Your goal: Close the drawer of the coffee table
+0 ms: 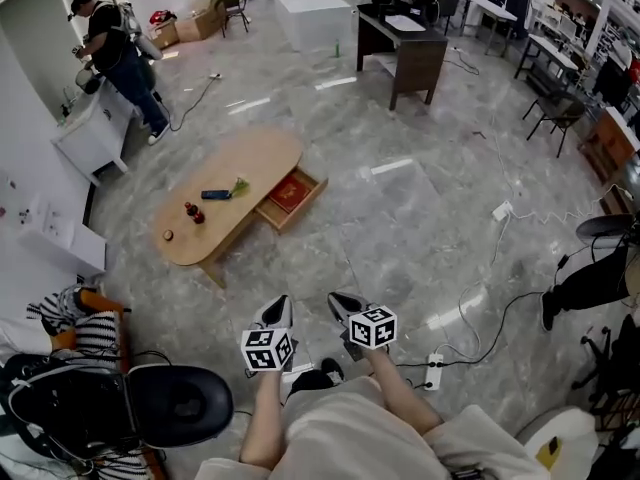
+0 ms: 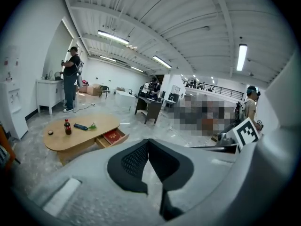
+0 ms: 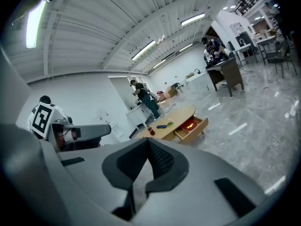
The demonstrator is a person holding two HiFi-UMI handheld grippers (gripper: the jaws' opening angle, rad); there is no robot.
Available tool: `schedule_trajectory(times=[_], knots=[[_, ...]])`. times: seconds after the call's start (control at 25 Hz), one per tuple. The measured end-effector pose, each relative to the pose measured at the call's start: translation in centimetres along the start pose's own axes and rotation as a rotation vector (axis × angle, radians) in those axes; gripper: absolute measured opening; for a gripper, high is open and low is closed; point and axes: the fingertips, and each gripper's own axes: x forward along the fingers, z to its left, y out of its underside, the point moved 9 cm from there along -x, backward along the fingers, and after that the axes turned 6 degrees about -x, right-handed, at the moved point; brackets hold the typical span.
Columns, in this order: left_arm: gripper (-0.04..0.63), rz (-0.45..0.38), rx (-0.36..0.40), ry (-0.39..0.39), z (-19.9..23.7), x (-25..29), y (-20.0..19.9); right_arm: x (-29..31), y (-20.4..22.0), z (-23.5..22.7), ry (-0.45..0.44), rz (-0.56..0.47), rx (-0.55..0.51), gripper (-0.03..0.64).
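- My left gripper (image 1: 274,314) and right gripper (image 1: 347,308) both have their jaws pressed together, hold nothing, and sit close to my body.
- Marble floor (image 1: 400,228) separates me from the work, which is well apart.
- The drawer (image 1: 306,205) stands pulled out of the oval coffee table (image 1: 262,156), with a red book (image 1: 291,192) inside.
- Recommendation: walk up, set the closed jaws on the drawer front, and push squarely inward.

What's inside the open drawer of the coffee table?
A flat red item with a gold mark, book-like, lies in the drawer. The drawer's rear part sits under the tabletop, so anything there is hidden.
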Motion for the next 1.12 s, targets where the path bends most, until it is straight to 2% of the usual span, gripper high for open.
schedule_trajectory(times=[0.12,0.24,0.32,0.48,0.56,0.8,1.0,1.12], knots=[[0.009,0.016,-0.002,-0.009,0.1,0.2,0.7,-0.4,0.1,-0.7,-0.058,0.018,0.003,0.015],[0.009,0.011,-0.031,-0.010,0.0,1.1,0.8,-1.3,-0.6,-1.8,-0.054,0.015,0.003,0.015],[0.009,0.003,-0.022,0.002,-0.6,1.9,0.3,-1.5,-1.1,-2.4,-0.060,0.015,-0.006,0.015],[0.009,0.001,-0.005,0.018,-1.3,2.9,-0.4,-1.4,-1.0,-2.3,-0.168,0.015,-0.022,0.015],[0.009,0.007,-0.014,0.016,-1.1,3.7,-0.5,-1.1,-0.9,-2.3,-0.191,0.033,-0.043,0.015],[0.009,0.053,0.001,0.034,0.1,7.8,-1.5,1.6,-2.1,-5.2,-0.155,0.045,-0.006,0.015],[0.009,0.055,-0.036,0.064,1.3,12.3,-4.5,3.1,-4.3,-7.2,-0.150,0.040,0.010,0.015],[0.009,0.104,-0.024,0.099,0.6,16.3,-4.7,3.8,-4.5,-9.8,-0.123,0.069,0.020,0.015]])
